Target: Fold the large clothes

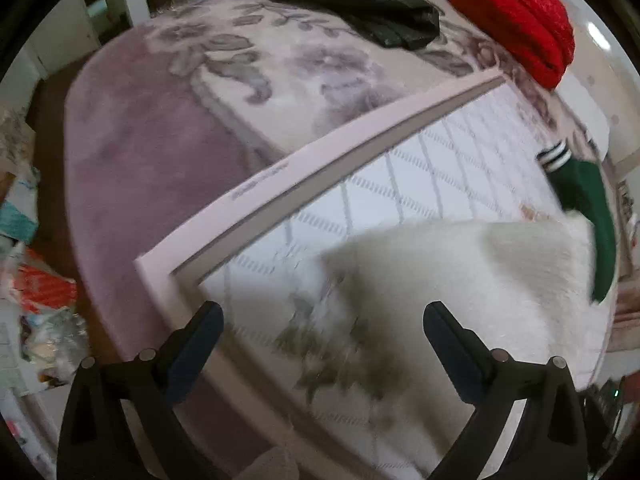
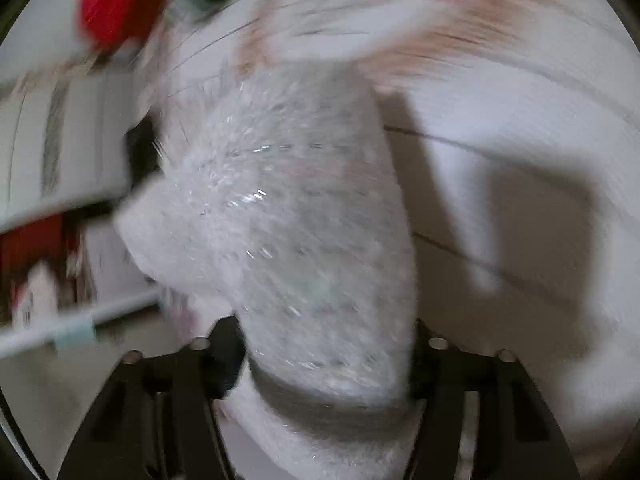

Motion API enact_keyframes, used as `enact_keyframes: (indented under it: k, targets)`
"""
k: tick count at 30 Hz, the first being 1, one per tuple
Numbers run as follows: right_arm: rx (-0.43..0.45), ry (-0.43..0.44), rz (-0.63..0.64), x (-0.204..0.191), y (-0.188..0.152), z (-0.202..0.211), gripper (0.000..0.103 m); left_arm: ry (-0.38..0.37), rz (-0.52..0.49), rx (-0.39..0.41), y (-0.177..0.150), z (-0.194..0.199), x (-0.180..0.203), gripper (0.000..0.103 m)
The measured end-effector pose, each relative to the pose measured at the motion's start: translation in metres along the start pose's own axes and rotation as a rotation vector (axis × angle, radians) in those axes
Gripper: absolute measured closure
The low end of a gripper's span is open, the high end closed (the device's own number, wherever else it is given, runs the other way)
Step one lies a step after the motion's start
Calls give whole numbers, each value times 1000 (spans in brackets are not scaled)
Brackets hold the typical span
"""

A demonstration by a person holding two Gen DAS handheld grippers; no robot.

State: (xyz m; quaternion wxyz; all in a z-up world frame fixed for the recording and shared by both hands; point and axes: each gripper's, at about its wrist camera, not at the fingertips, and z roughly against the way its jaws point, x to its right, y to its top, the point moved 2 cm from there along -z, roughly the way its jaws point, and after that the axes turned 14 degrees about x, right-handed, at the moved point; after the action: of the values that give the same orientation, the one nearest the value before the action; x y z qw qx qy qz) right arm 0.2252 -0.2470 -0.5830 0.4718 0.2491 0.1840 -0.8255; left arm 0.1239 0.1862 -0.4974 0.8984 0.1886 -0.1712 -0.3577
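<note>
The right gripper (image 2: 324,360) has a thick bunch of the fuzzy white garment (image 2: 288,216) filling its widely spread jaws. The left gripper (image 1: 322,344) hangs with jaws apart and empty above the garment, spread on the quilted white mat (image 1: 460,160). Judged step: carrying a fold over; next, laying the edge flat. Lettering on the mat's border (image 1: 260,180) is blurred, unreadable.

Soft indoor light, heavy motion blur
</note>
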Motion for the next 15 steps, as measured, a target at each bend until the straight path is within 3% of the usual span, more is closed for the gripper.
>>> enact_keyframes:
  k: [2, 4, 7, 10, 12, 15]
  targets:
    - [-65, -113, -38, 34, -18, 12, 16, 1, 0, -60, -25, -7, 0, 1]
    - [-53, -169, 50, 35, -24, 38, 16, 7, 3, -155, -60, -20, 2, 1]
    - [-8, -230, 338, -10, -31, 65, 16, 17, -17, -204, -95, -32, 7, 1]
    - [-41, -190, 599, -70, -56, 62, 16, 12, -19, -218, -109, -42, 13, 1]
    - [-92, -173, 779, -109, -79, 41, 16, 13, -32, -210, -113, -47, 17, 1]
    - [-167, -150, 894, -144, -114, -4, 16, 14, -48, -187, -115, -50, 20, 1]
